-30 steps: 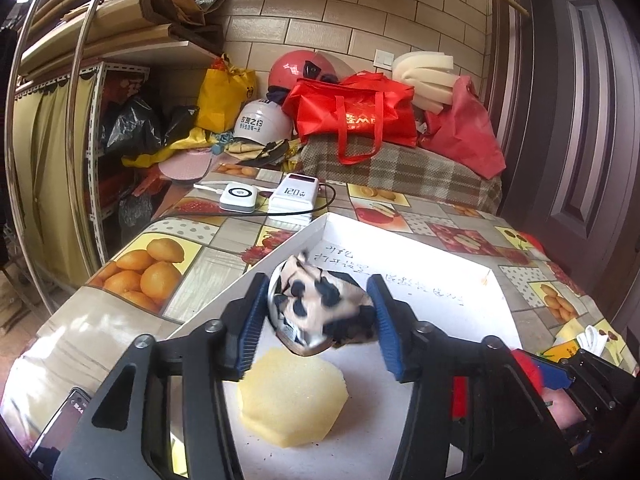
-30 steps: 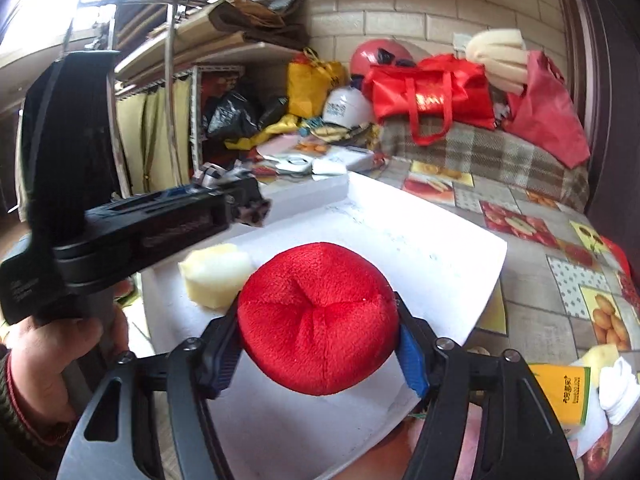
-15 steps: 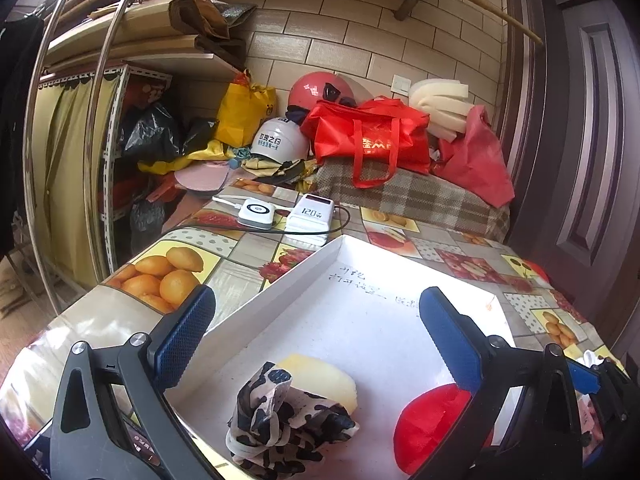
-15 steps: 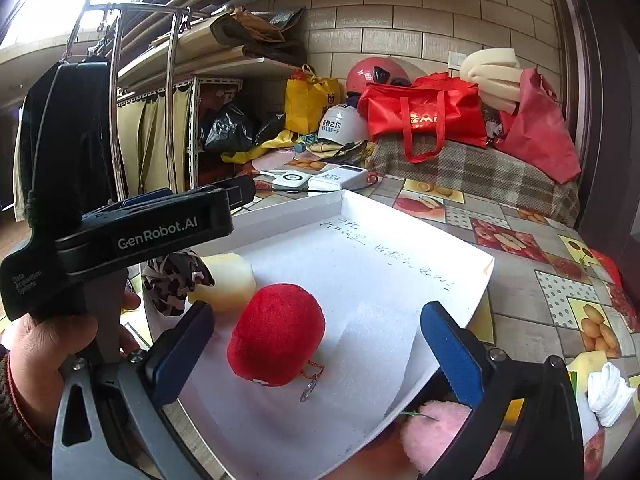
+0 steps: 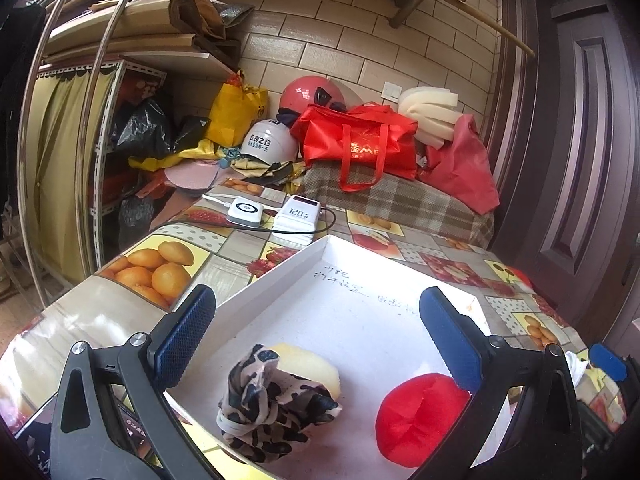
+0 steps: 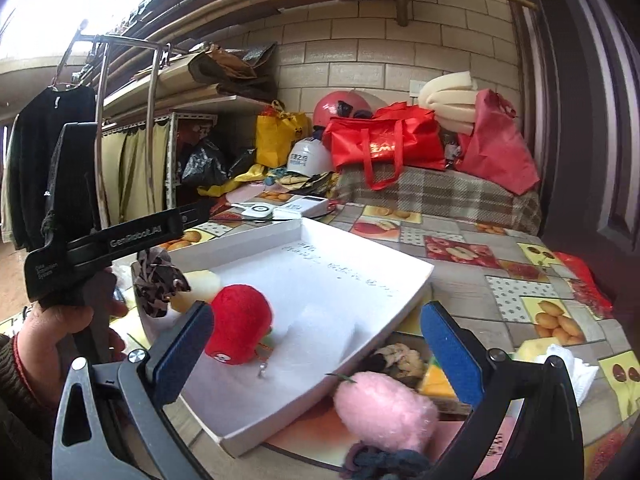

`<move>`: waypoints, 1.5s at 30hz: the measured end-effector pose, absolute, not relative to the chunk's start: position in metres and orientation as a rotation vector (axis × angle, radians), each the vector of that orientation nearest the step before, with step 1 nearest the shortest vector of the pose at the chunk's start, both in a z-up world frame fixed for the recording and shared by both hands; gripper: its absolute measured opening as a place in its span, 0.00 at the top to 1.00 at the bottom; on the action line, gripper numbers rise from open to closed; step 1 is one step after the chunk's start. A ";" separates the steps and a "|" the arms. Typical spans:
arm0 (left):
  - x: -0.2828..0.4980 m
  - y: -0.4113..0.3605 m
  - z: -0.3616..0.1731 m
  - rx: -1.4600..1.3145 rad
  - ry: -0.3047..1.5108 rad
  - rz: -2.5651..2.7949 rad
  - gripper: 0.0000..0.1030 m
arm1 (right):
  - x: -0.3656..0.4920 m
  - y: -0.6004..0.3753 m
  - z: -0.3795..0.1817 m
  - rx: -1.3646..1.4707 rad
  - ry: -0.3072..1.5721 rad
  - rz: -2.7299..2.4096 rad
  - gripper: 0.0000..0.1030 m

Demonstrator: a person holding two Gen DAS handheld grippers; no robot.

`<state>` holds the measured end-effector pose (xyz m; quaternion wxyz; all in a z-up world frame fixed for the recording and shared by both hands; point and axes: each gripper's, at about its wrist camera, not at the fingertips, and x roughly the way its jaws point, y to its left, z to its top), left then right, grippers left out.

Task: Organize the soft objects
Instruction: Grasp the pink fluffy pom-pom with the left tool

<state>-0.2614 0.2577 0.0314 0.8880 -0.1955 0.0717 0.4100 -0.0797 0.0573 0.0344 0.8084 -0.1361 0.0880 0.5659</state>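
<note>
Both grippers stand spread wide with nothing between their blue pads. The left gripper (image 5: pixel 316 340) hangs over the near end of the white tray (image 5: pixel 280 272), its fingers released around empty air; just below them lies the black-and-white patterned cloth (image 5: pixel 272 404), a crumpled bundle with no clear long axis, leaning against the pale yellow sponge (image 5: pixel 316 364) behind it. Both sit in the tray's near left corner. The red plush ball (image 5: pixel 420 416) rests in the tray near its near right edge, apart from the cloth, its dimpled seam facing the left camera.

The right gripper (image 6: pixel 316 344) is likewise released, hovering at the tray's near right edge. A keyring dangles from the ball toward that edge. Outside the tray, on the fruit-patterned table (image 6: pixel 480 276), a pink fluffy toy (image 6: pixel 384 412) lies just beside the tray wall, its long axis running roughly along that wall.
</note>
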 end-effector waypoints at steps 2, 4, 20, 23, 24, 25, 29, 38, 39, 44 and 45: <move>-0.259 0.250 0.034 -0.368 0.147 0.849 0.00 | -0.071 0.042 0.040 -0.262 0.137 1.149 0.00; -0.255 0.243 0.036 -0.333 0.149 0.833 0.00 | -0.060 0.025 0.044 -0.228 0.097 1.076 0.00; -0.157 0.105 0.037 -0.046 0.400 0.222 0.00 | 0.083 -0.081 0.042 0.101 0.346 0.775 0.00; -0.129 0.080 0.036 0.024 0.453 0.250 0.00 | 0.080 -0.081 0.042 0.092 0.346 0.787 0.00; -0.122 0.078 0.035 0.030 0.464 0.266 0.00 | 0.079 -0.080 0.042 0.085 0.341 0.792 0.00; -0.115 0.078 0.035 0.027 0.471 0.283 0.00 | 0.079 -0.080 0.043 0.080 0.339 0.799 0.00; -0.097 0.090 0.028 -0.013 0.533 0.331 0.00 | 0.083 -0.080 0.042 0.070 0.347 0.819 0.00; -0.075 0.082 0.007 -0.008 0.703 0.294 0.00 | 0.094 -0.089 0.039 0.131 0.392 0.824 0.00; -0.073 0.080 0.006 0.005 0.715 0.308 0.00 | 0.095 -0.091 0.039 0.140 0.395 0.824 0.00; -0.069 0.073 0.006 -0.017 0.723 0.309 0.00 | 0.101 -0.092 0.037 0.165 0.422 0.823 0.00; -0.069 0.071 0.007 -0.026 0.719 0.303 0.00 | 0.102 -0.093 0.037 0.170 0.427 0.823 0.00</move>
